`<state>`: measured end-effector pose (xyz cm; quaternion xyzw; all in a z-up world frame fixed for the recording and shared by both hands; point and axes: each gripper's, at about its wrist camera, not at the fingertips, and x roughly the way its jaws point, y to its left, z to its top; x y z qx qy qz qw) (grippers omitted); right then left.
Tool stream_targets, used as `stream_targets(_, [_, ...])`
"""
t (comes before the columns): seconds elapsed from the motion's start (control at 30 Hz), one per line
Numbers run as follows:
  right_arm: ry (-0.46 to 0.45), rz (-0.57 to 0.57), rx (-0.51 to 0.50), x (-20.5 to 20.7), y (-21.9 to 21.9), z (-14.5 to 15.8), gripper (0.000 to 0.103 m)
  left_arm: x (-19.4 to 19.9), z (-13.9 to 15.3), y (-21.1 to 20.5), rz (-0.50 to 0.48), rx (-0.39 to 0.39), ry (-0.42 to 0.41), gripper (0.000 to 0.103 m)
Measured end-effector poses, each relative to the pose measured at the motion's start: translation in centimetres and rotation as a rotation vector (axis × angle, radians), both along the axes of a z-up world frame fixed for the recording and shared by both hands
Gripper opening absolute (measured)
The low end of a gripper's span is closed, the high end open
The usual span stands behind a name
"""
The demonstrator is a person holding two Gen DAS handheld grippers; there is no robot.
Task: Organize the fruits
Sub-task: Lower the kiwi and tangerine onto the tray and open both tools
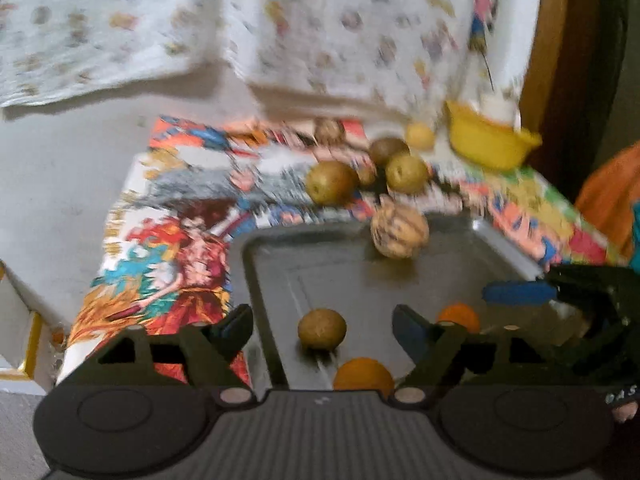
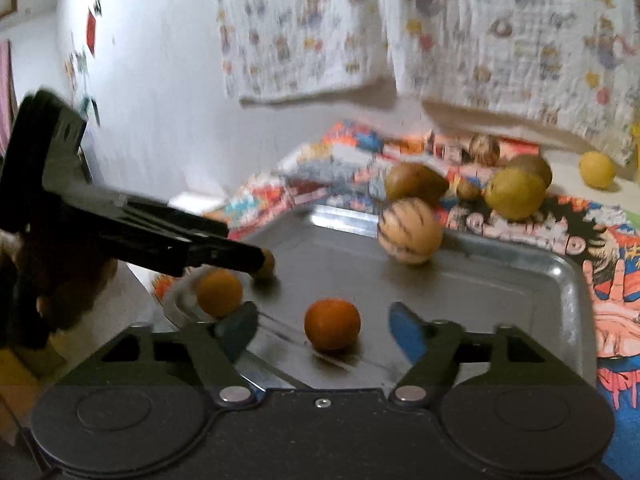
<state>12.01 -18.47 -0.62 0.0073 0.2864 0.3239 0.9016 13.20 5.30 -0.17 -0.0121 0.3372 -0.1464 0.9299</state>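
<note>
Writing first: the comic-print cloth [image 2: 560,236] covering the surface carries large cartoon lettering just past the tray's far rim, but it is too blurred to read. On the body of the right claw, at the right edge of the left wrist view, the letters "AS" show in pale print; the rest is cut off.

The metal tray [image 2: 520,288] lies on the cloth and holds 4 fruits. A striped cream-coloured melon-like fruit [image 1: 399,229] sits against its far rim. A small brown-green round fruit [image 1: 322,328] rests near the middle, directly ahead of the left claw [image 1: 322,330], whose blue-padded fingers are spread wide with the fruit between them and touching neither. 2 oranges are in the tray as well: one orange [image 2: 332,323] lies between the parted fingers of the right claw [image 2: 324,326], also untouched, and a second orange [image 2: 219,292] lies just beside the right claw's left finger.

Beyond the tray, on the cloth, a cluster of 3 green-brown fruits [image 1: 406,173] lies close together, with a walnut-like brown one [image 1: 329,131] behind and a yellow round fruit [image 1: 419,135] near a yellow bowl [image 1: 490,142].

Both claws are released, gripping nothing. A patterned white curtain [image 2: 500,32] hangs behind.
</note>
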Motion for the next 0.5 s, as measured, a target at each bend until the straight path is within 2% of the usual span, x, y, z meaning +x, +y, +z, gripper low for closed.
stream_targets(0.03, [-0.019, -0.007, 0.001, -0.4, -0.2, 0.1, 0.086, -0.5, 0.2, 0.1, 0.017, -0.009, -0.015, 0.083])
stream_targets(0.17, [-0.091, -0.002, -0.048, -1.9, -0.6, 0.6, 0.1, -3.1, 1.0, 0.2, 0.069, -0.03, -0.093, 0.102])
stream_targets(0.27, [-0.125, 0.005, -0.1, -2.9, -0.7, 0.8, 0.102, -4.7, 0.9, -0.6, 0.069, 0.0, -0.136, 0.102])
stream_targets(0.5, [-0.112, -0.033, -0.137, -4.3, -1.9, 0.5, 0.102, -7.5, -0.4, -2.0, 0.023, 0.056, -0.14, 0.102])
